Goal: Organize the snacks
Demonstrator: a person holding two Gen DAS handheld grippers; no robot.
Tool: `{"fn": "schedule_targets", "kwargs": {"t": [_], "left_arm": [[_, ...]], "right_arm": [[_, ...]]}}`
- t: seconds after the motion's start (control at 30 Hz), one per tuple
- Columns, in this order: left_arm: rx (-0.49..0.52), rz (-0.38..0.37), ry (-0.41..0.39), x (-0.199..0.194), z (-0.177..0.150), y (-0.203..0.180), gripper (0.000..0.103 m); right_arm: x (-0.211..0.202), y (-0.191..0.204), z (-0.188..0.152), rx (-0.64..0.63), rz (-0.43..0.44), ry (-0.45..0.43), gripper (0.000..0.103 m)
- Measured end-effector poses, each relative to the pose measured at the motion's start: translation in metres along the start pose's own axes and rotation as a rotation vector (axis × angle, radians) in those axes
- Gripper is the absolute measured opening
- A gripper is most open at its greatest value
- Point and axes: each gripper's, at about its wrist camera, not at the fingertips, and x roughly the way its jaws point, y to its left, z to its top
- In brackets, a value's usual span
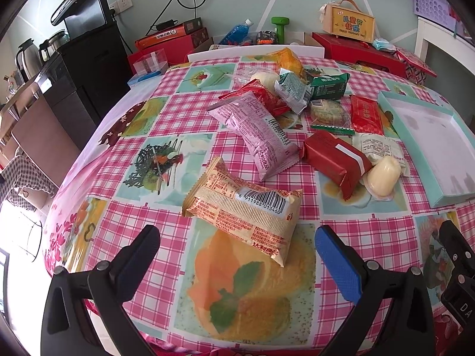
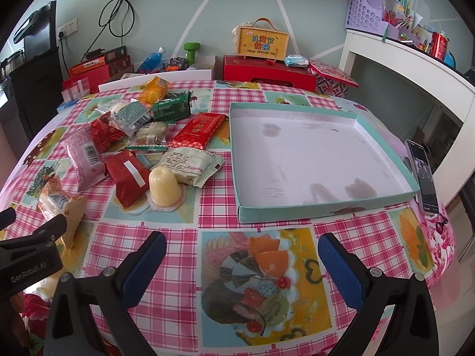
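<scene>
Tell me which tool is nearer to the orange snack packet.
Left. The left tool is open right before the orange snack packet; the right tool is open farther right, facing the tray.

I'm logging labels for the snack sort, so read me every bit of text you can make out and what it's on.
"6 911988 013460": barcode on the orange snack packet.
"GenRobot.AI": left gripper body.
"儿童节快乐": yellow gift box behind the table.
"DA": cut-off letters on the right gripper.
Other wrappers' print: too small or blurred to read.
</scene>
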Motion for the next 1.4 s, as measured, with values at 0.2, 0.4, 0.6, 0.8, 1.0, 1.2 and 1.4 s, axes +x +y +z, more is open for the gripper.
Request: {"fn": "schedule_targets", "kwargs": {"t": [0.2, 0.4, 0.6, 0.8, 1.0, 1.2, 1.4], "left_arm": [[0.000, 0.000, 0.000, 0.0000, -0.0002, 0.0002, 0.103], [0.000, -0.001, 0.000, 0.0001, -0.0002, 0.0007, 0.103], [0.000, -0.001, -0.001, 0.0000, -0.0003, 0.0008, 0.103], [0.000, -0.001, 0.000, 0.0000, -0.0005, 0.0010, 0.103], [0.000, -0.001, -0.001, 0.0000, -0.0007, 0.0010, 0.103], [0.000, -0.002, 0.000, 0.0001, -0.0008, 0.0011, 0.103], [-0.024, -0.020, 0.022, 0.0030, -0.0002, 0.0067, 0.103]], "right_arm": [[0.0000, -0.0001, -0.0002, 0.000, -0.001, 0.000, 0.103], [0.0002, 0.0001, -0.0003, 0.000, 0.000, -0.001, 0.103], [0.0004, 0.0000, -0.0004, 0.001, -0.001, 0.000, 0.103], [0.0007, -0.0005, -0.0007, 0.002, -0.002, 0.000, 0.103], [0.0008, -0.0005, -0.0008, 0.003, -0.002, 0.000, 0.103], [0.0008, -0.0001, -0.0007, 0.003, -0.001, 0.001, 0.103], [0.0030, -0.0040, -0.0006, 0.020, 0.006, 0.015, 0.103]]}}
